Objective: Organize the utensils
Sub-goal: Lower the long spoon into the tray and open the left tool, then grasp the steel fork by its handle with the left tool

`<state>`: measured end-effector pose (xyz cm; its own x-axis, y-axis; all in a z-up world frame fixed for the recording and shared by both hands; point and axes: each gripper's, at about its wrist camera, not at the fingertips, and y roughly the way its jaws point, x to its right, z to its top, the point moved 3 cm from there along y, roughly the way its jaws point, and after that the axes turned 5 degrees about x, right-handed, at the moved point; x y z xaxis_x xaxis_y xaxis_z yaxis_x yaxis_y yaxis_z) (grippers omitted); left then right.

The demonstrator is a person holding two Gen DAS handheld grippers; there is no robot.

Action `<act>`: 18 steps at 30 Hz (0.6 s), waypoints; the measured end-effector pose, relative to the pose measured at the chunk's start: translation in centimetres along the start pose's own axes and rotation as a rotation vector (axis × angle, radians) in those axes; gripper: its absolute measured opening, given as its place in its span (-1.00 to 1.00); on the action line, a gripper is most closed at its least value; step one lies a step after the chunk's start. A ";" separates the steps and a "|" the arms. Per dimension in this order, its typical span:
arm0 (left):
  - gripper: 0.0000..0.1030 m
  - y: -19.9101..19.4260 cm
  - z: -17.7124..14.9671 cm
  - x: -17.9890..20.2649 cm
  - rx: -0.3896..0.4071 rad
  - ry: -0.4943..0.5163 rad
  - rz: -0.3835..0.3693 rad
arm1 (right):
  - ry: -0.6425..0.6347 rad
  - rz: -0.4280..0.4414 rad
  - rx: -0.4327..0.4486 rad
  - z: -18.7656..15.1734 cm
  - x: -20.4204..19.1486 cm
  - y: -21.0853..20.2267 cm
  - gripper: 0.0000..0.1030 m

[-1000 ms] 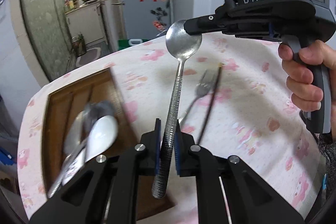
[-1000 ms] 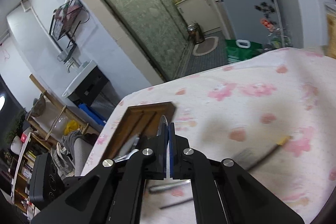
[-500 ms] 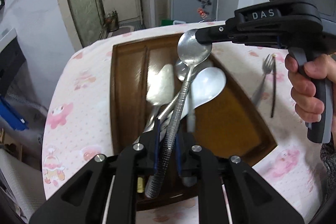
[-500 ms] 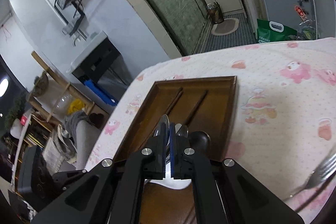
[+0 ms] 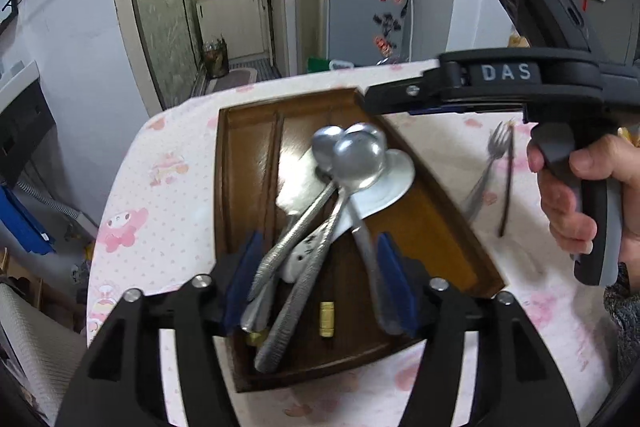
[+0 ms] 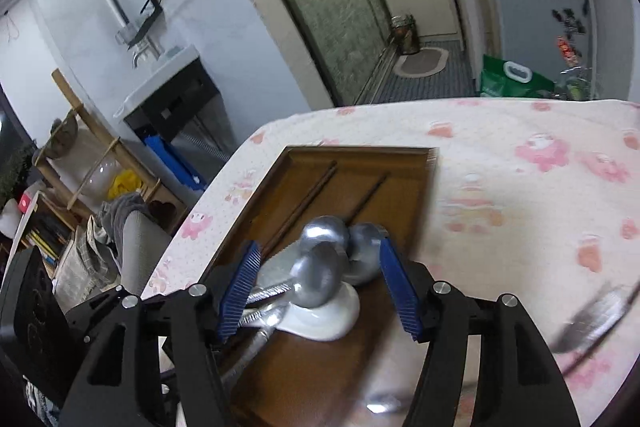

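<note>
My fingers [image 5: 245, 275] on the left gripper [image 5: 318, 279] are standing apart with their blue pads clear of everything, the jaws having just been opening; the metal spoon [image 5: 320, 227] with the textured handle is lying loose between them, touched by neither pad. I am seeing the same on the right gripper [image 6: 320, 291]: its jaws have also just been opening, its blue pads [image 6: 239, 291] are spread wide, and nothing is pressing against them.

The spoon is resting in the wooden tray [image 5: 248, 187], its bowl up on a heap of other spoons and its handle pointing back toward my left gripper. Under it a white ceramic spoon [image 5: 390, 183] is lying with its broad bowl toward the tray's right wall, and two more metal spoons are crossing it, their bowls bunched together near the tray's middle. From the right wrist view I am looking down on those rounded bowls [image 6: 324, 267] sitting on the white spoon, with the tray's two thin dividers [image 6: 308, 203] running away beyond them.

The tray is sitting on a pink patterned tablecloth [image 5: 132, 195]. Out on the cloth to the right of the tray, well apart from it, a fork [image 5: 486, 171] and a dark chopstick [image 5: 507, 187] are lying side by side, both smeared by motion blur. In the left wrist view, a hand [image 5: 576, 203] is wrapping around the right gripper's handle above the cloth.
</note>
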<state>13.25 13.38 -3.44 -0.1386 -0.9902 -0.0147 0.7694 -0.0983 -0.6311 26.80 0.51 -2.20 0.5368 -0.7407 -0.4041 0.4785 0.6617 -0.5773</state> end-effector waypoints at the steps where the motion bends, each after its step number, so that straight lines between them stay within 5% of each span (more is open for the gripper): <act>1: 0.35 -0.2 0.1 0.4 0.007 0.003 -0.008 | 0.007 -0.015 0.010 0.1 0.9 -1.3 0.23; 10: 0.36 0.2 0.7 6.1 0.028 0.050 -0.131 | 0.120 -0.163 0.078 -1.0 12.1 -10.3 0.23; 15: 0.36 2.1 0.9 9.8 0.016 0.089 -0.193 | 0.212 -0.157 0.065 -3.2 16.9 -11.0 0.21; 18: 0.36 3.2 1.0 11.3 0.004 0.112 -0.199 | 0.222 -0.158 0.043 -4.1 18.0 -10.2 0.02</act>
<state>14.77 1.74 -4.79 -0.3566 -0.9340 0.0237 0.7220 -0.2916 -0.6274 28.67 -20.05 -6.46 0.2898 -0.8392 -0.4602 0.5758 0.5370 -0.6166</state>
